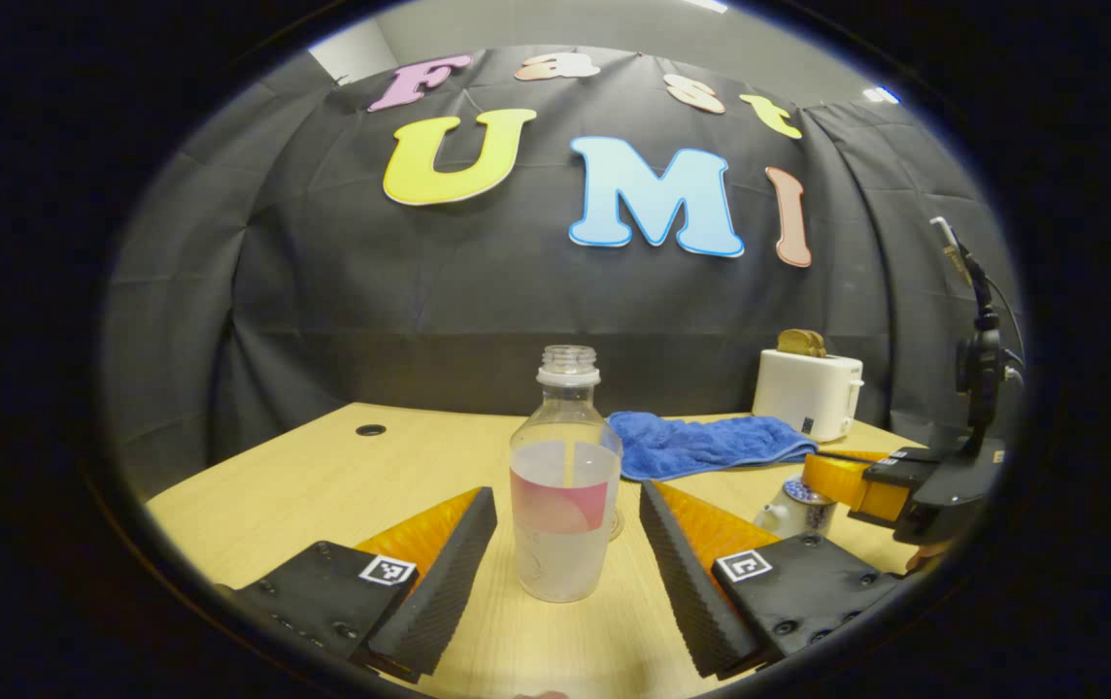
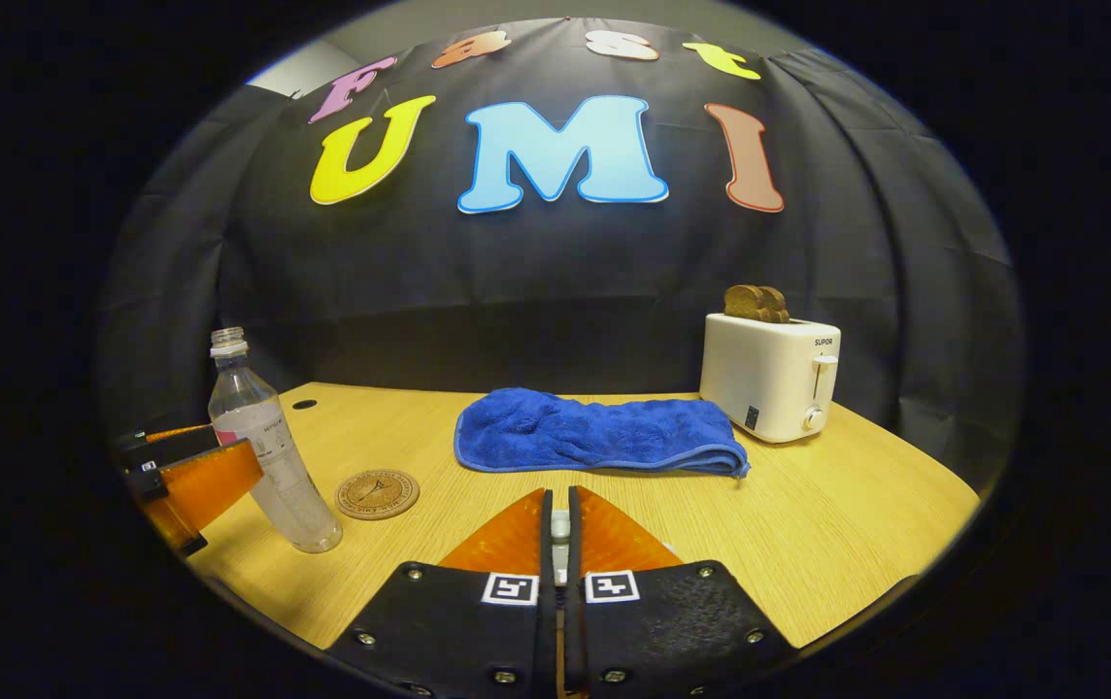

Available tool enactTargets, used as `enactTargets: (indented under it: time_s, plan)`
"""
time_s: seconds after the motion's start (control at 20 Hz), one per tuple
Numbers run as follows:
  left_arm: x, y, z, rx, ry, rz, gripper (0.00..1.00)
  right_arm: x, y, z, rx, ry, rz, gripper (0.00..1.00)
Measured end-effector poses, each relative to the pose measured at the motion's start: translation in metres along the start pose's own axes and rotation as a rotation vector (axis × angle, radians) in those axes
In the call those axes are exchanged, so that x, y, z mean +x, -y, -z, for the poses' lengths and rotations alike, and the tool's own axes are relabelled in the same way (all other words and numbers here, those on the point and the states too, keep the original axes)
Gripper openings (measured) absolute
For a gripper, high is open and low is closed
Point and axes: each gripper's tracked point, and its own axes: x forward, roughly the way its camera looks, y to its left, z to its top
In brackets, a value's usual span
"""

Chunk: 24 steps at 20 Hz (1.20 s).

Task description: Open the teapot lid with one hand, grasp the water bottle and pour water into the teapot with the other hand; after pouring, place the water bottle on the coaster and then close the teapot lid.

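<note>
Indoors, a wooden table against black cloth.
Left gripper view: left tongs released, fingers flanking the uncapped water bottle; teapot at right. Right gripper view: right tongs clenched on something small and pale; coaster beside bottle, blue towel, toaster.

Probably a staged recording booth: black cloth wall, wooden table, toaster.

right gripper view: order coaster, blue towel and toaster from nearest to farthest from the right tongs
1. Coaster: nearest, on the table ahead-left of the right tongs.
2. Blue towel: next, straight ahead, mid-table.
3. Toaster: farthest, back right by the wall.
Coaster and towel's front edge are fairly close.
</note>
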Motion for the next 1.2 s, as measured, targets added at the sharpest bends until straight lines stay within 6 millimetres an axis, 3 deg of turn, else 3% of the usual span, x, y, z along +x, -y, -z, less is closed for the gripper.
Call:
enactTargets:
  time_s: [0.4, 0.7, 0.85, 1.2]
  plan:
    - [0.017, 0.0, 0.007, 0.085, -0.013, -0.016, 1.0, -0.015, 0.006, -0.033, 0.026, 0.125, -0.005, 0.03]
    - [0.026, 0.001, 0.013, 0.132, -0.031, -0.03, 1.0, -0.021, 0.022, -0.038, 0.047, 0.156, 0.019, 0.03]
    - [0.025, 0.004, 0.01, 0.165, -0.034, -0.02, 0.89, -0.024, 0.031, -0.042, 0.064, 0.167, 0.039, 0.03]
    - [0.025, -0.001, -0.004, 0.453, -0.046, -0.052, 0.88, -0.033, 0.058, -0.047, 0.116, 0.195, 0.091, 0.03]
